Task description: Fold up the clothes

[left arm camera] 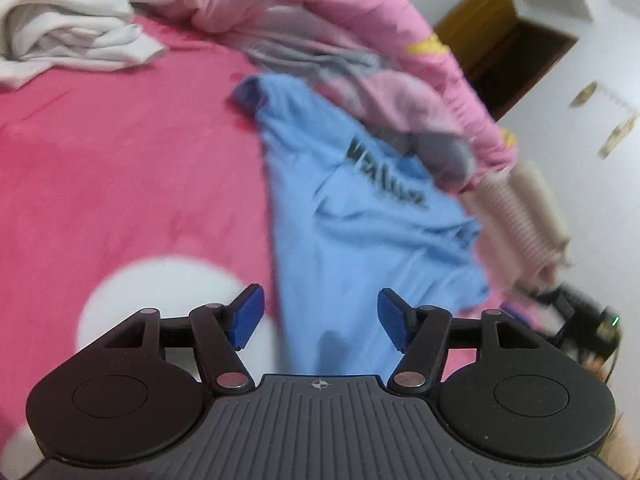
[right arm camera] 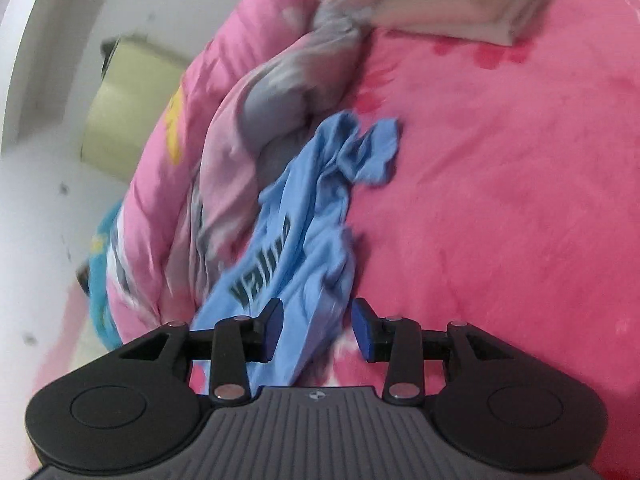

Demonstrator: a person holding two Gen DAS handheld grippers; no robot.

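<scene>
On the pink bed, the crumpled blue T-shirt lies beside the bunched quilt; both the left gripper and right gripper are spread, so each should pinch a separate hem corner and pull flat.

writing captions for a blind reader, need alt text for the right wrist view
A crumpled light blue T-shirt with dark lettering lies on a pink bedsheet, against a bunched pink quilt. The right gripper is open just above the shirt's near end, not gripping it.
</scene>
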